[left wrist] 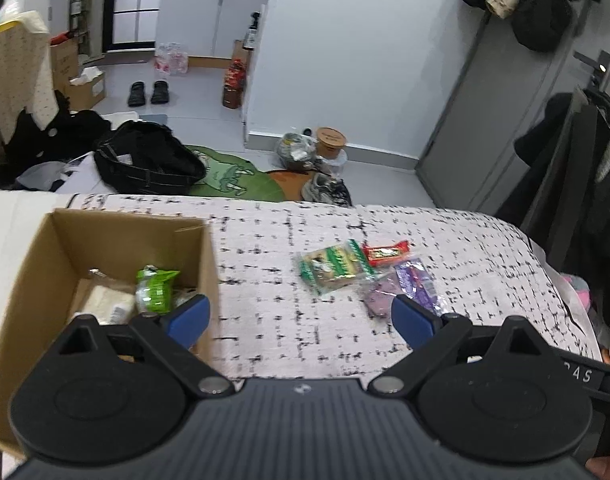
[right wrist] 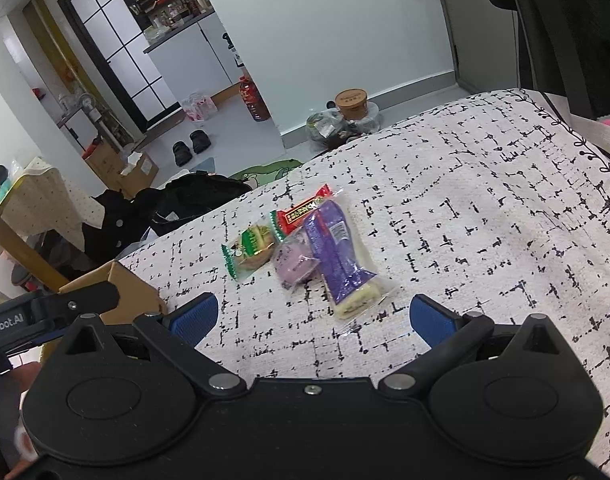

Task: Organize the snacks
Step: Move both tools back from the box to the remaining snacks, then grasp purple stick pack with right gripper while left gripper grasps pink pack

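Several snacks lie in a cluster on the patterned cloth: a green-striped cookie pack (left wrist: 333,268) (right wrist: 251,250), a red bar (left wrist: 387,253) (right wrist: 303,212), a purple wrapped roll (left wrist: 419,284) (right wrist: 339,254) and a small purple cake (left wrist: 379,300) (right wrist: 295,266). A cardboard box (left wrist: 45,264) (right wrist: 123,294) at the left holds a green packet (left wrist: 157,288) and pale packs. My left gripper (left wrist: 301,318) is open and empty, between box and snacks. My right gripper (right wrist: 315,314) is open and empty, just short of the purple roll.
The cloth-covered surface (right wrist: 485,208) ends at a far edge, with a black bag (left wrist: 149,160), shoes and clutter on the floor beyond. Dark clothing (left wrist: 565,168) hangs at the right. The left gripper's body (right wrist: 49,308) shows at the right view's left edge.
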Demonstrator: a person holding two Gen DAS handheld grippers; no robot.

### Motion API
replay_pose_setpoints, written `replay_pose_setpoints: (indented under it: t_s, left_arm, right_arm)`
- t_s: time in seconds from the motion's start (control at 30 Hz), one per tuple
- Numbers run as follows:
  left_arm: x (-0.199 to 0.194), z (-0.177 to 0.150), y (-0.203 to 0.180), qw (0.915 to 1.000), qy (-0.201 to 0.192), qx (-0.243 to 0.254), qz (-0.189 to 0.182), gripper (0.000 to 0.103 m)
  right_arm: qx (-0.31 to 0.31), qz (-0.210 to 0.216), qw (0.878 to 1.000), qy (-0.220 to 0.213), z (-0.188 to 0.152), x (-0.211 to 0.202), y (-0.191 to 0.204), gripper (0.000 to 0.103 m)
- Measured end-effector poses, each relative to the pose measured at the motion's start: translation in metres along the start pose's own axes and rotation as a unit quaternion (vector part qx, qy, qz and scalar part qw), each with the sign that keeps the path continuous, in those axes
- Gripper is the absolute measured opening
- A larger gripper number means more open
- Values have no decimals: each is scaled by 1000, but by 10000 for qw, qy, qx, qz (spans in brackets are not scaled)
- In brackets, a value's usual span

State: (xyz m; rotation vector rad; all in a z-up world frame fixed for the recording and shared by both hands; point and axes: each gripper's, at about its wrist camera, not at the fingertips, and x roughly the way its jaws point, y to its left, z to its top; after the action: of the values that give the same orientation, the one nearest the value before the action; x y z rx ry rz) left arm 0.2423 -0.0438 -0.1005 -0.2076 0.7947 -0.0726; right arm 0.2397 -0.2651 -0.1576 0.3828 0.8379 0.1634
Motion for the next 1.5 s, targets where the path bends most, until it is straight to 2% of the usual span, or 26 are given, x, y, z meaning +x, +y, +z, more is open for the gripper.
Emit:
replay_pose_setpoints:
  t_s: [0.33, 0.63, 0.9, 1.07, 1.17, 1.23, 1.27, 1.33, 1.4, 1.5]
  left_arm:
    - [27, -1, -26, 9996, 90, 248, -65, 100]
    - [53, 6, -40, 9993, 298, 178, -107, 99]
    - [80, 6, -46, 9988, 458, 56, -157, 96]
    - [98, 5, -50, 9982, 562, -26, -227, 85]
    - [108, 6, -53, 9978, 621, -33, -228, 80]
    - [114, 6, -54, 9974, 672, -40, -237, 77]
    - [117, 7, -55, 9972, 705, -43, -253, 74]
    - [123, 8, -57, 9967, 750, -22, -293, 71]
    - [128, 8, -61, 9965, 785, 5, -302, 70]
    - [138, 8, -65, 9958, 852, -9, -338, 68]
  right_arm:
    - [131, -3, 9999, 27, 6, 5, -19, 103]
    - [207, 97, 9997, 24, 15, 15, -31, 101]
    - [378, 245, 9988, 182, 23, 38, -40, 77]
    - [464, 322, 9979, 314, 26, 55, -47, 62]
    - [500, 362, 9973, 389, 26, 66, -51, 59]
    - [509, 356, 9968, 512, 25, 77, -55, 51]
    - [532, 363, 9962, 591, 24, 82, -58, 39]
    - [607, 448, 9949, 673, 22, 88, -62, 31]
    - [583, 564, 9945, 663, 21, 87, -64, 19]
    - [474, 566, 9952, 641, 22, 81, -63, 13]
